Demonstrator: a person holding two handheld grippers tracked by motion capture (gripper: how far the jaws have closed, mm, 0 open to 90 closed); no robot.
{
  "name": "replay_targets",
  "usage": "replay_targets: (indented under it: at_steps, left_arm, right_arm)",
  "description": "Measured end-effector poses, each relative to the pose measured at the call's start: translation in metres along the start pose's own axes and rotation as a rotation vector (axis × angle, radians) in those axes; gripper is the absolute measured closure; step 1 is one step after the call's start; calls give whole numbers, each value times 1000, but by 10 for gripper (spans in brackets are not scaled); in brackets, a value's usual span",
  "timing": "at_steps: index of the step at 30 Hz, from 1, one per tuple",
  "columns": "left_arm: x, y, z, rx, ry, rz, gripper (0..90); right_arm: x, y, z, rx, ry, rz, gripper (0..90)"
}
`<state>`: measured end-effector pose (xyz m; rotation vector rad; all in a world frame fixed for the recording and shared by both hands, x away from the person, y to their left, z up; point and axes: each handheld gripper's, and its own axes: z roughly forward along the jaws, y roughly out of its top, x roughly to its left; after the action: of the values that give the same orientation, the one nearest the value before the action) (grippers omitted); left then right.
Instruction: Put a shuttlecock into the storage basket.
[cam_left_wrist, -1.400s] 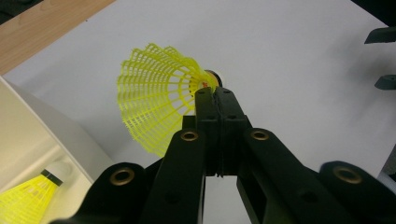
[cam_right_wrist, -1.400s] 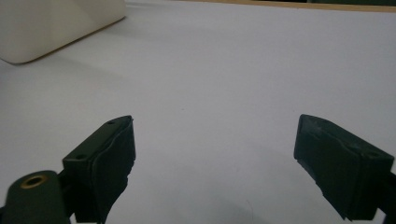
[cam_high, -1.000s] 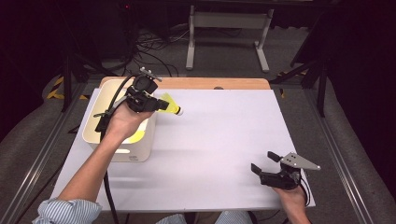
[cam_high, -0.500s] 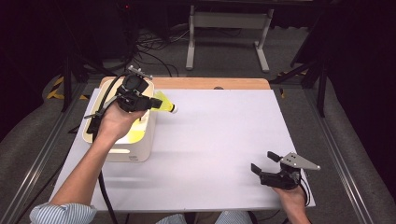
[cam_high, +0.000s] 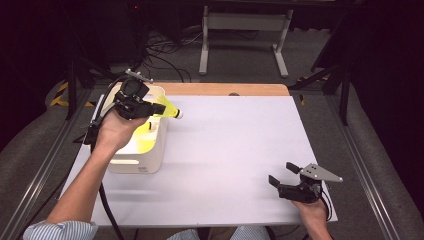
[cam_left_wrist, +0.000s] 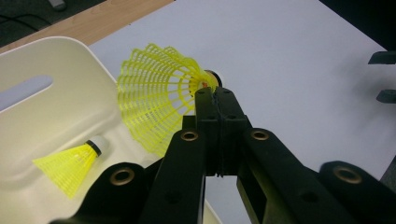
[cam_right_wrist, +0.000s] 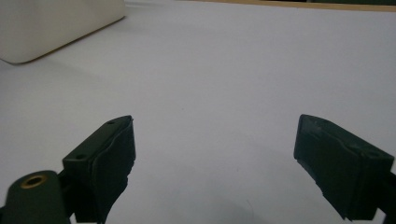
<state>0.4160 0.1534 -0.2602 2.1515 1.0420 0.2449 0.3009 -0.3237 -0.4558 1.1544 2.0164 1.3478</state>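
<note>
The white tabletop (cam_high: 235, 150) spreads under both my hands, with a strip of bare wood along its far edge. My landmark is the cream plastic bin with rounded corners and a slotted handle (cam_high: 150, 155), which stands at the tabletop's left edge. Well to the right of that bin, near the front right corner of the tabletop, my right gripper (cam_high: 285, 176) rests low with its jaws wide apart and nothing between them; in the right gripper view (cam_right_wrist: 215, 154) only bare white surface shows between the two black pads, and a corner of the bin sits far off at upper left. My left gripper (cam_high: 161, 108) hangs above the bin's far right rim. Its jaws are pressed together, clamped on the neck of a yellow plastic mesh shuttlecock (cam_left_wrist: 159, 100), just behind its cork tip. The shuttlecock's skirt fans out over the bin's rim, and its tip points away from the bin, over the tabletop. Inside the bin, on its floor, lies a second yellow shuttlecock with a white tip (cam_left_wrist: 70, 163), on its side.
</note>
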Motion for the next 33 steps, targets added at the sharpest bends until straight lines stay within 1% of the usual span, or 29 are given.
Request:
replay_targets:
  at_steps: [1,4,5,7,10,14,16,21,22,26,29,33]
  left_arm:
    - [1,-1,-1,0,2,5,900]
    - [2,-2,-4,-3,6,-3,900]
    - [4,-4,-7,-3,18,-2,900]
    - [5,-5,-8,-4,23,-3,900]
    - [9,-9,-14,-14,31,-20,900]
    - [13,-13,-19,-18,41,-25,900]
    - [15,-15,-21,-23,42,-38,900]
    - [20,-20,-26,-32,53,-48,900]
    - [20,-20,-27,-34,61,-47,900]
    - [22,-24,-31,-38,67,-59,900]
    - [24,-26,-32,-38,72,-57,900]
    - [27,-29,-35,-39,81,-70,900]
  right_arm:
    - [0,0,0,0,0,0,132]
    - [0,0,0,0,0,0,132]
    - [0,0,0,0,0,-1,132]
    - [0,0,0,0,0,-1,132]
    - [0,0,0,1,0,1,132]
    - [1,0,0,1,0,-2,132]
    - [1,0,0,2,0,-1,132]
    - [1,0,0,5,-3,-2,132]
    - [1,0,0,6,-4,-2,132]
    - [0,0,0,4,-4,0,132]
    - [0,0,0,4,-3,-3,132]
    - [0,0,0,5,-4,-1,132]
